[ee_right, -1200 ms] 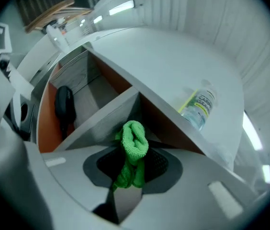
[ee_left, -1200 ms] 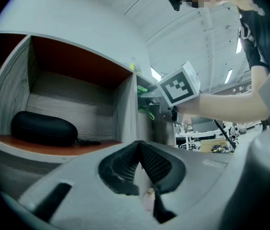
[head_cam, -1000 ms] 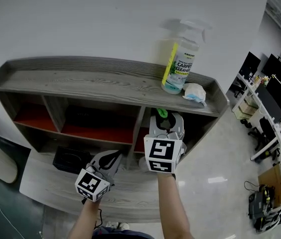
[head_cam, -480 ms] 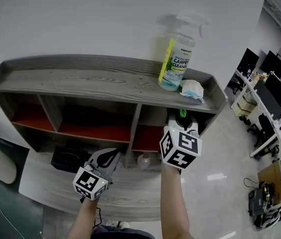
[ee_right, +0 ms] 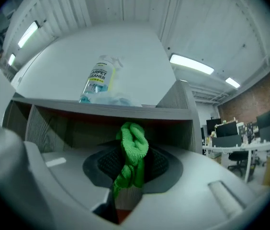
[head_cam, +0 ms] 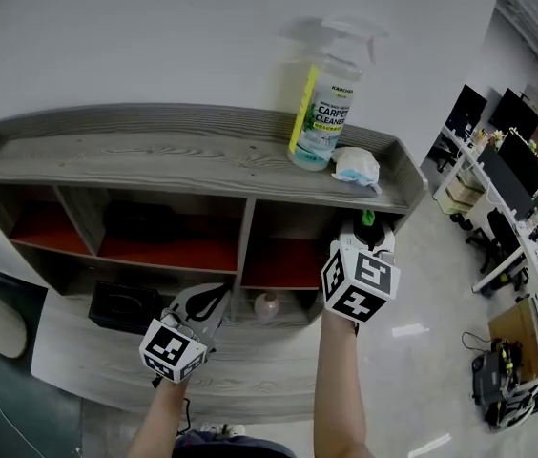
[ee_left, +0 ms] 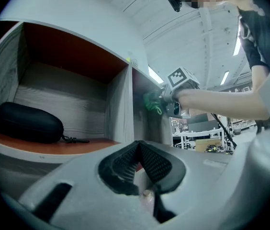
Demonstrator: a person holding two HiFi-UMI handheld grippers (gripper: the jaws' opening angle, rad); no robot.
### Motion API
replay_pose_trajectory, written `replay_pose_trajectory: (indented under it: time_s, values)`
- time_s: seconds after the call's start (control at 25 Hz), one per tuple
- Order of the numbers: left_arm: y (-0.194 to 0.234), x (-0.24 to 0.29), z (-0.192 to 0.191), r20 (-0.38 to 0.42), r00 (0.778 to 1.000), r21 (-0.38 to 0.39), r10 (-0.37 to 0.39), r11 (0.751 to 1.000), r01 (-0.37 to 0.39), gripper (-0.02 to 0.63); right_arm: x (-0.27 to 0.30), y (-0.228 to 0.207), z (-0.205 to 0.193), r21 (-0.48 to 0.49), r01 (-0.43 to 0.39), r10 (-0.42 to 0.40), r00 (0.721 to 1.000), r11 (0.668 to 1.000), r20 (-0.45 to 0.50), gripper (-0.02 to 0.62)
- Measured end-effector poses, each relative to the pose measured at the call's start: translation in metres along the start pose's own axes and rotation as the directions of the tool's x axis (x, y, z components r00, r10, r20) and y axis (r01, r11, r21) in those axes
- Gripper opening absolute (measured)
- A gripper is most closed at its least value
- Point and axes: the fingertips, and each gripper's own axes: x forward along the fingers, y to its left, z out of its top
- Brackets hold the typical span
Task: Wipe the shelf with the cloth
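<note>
The grey wooden shelf unit (head_cam: 155, 156) has a wide top board and red-floored compartments below. My right gripper (head_cam: 368, 223) is shut on a green cloth (ee_right: 133, 150), which sticks up between its jaws; it hangs just below the right end of the top board, in front of the right compartment. The green cloth (head_cam: 367, 218) shows as a small tuft in the head view. My left gripper (head_cam: 214, 299) is shut and holds nothing, low in front of the bottom ledge. The left gripper view shows the right gripper (ee_left: 160, 101) with its cloth off to the right.
A carpet cleaner spray bottle (head_cam: 324, 108) and a crumpled white-blue mask (head_cam: 356, 167) stand on the top board's right end. A black case (ee_left: 28, 122) lies in a compartment, a black box (head_cam: 122, 305) and a small pink vase (head_cam: 267, 304) on the lower ledge. Desks with monitors (head_cam: 512, 151) stand to the right.
My right gripper with the green cloth has moved right and slightly up, from the middle compartment toward the shelf's right end. The left gripper has stayed put.
</note>
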Motion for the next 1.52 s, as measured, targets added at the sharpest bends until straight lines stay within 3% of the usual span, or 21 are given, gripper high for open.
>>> replay_pose_trajectory:
  time_s: [0.12,0.24,0.32,0.4,0.52,0.6,0.8,1.04,1.52]
  values:
    - [0.000,0.004,-0.002,-0.001,1.000,-0.003,-0.008,1.000,0.008,-0.002,-0.004,0.007,-0.002,-0.228,0.006,-0.008,1.000,0.974,-0.006,0.100]
    - [-0.003,0.008,-0.004,-0.001,1.000,-0.009,-0.022,1.000,0.022,-0.002,-0.007,0.011,-0.002,-0.487,0.022,-0.032,0.999,0.873,-0.013,0.100]
    - [-0.006,0.011,-0.005,-0.003,0.999,-0.012,-0.033,0.999,0.033,-0.002,-0.008,0.013,-0.002,-0.645,0.025,-0.049,0.999,0.764,-0.020,0.100]
    - [-0.008,0.014,-0.006,-0.002,0.999,-0.014,-0.044,0.999,0.044,-0.002,-0.007,0.015,-0.005,-0.781,0.024,-0.071,0.997,0.624,-0.026,0.100]
    - [-0.011,0.018,-0.006,0.001,0.999,-0.017,-0.055,0.998,0.055,-0.002,-0.006,0.013,-0.013,-0.904,0.014,-0.106,0.994,0.428,-0.035,0.100]
    - [-0.012,0.020,-0.006,0.002,0.998,-0.019,-0.060,0.998,0.060,-0.002,-0.004,0.009,-0.018,-0.931,0.001,-0.122,0.991,0.364,-0.047,0.100]
    - [-0.015,0.021,-0.008,0.001,0.998,-0.025,-0.070,0.997,0.070,-0.002,-0.006,0.004,-0.034,-0.935,-0.036,-0.135,0.987,0.352,-0.089,0.100]
    - [-0.015,0.017,-0.010,-0.004,0.998,-0.026,-0.066,0.997,0.066,-0.002,-0.014,0.001,-0.074,-0.917,-0.109,-0.147,0.973,0.383,-0.177,0.100]
    - [-0.019,0.010,-0.022,-0.033,0.998,-0.035,-0.056,0.998,0.055,-0.002,-0.032,-0.002,-0.173,-0.816,-0.274,-0.133,0.912,0.509,-0.389,0.101]
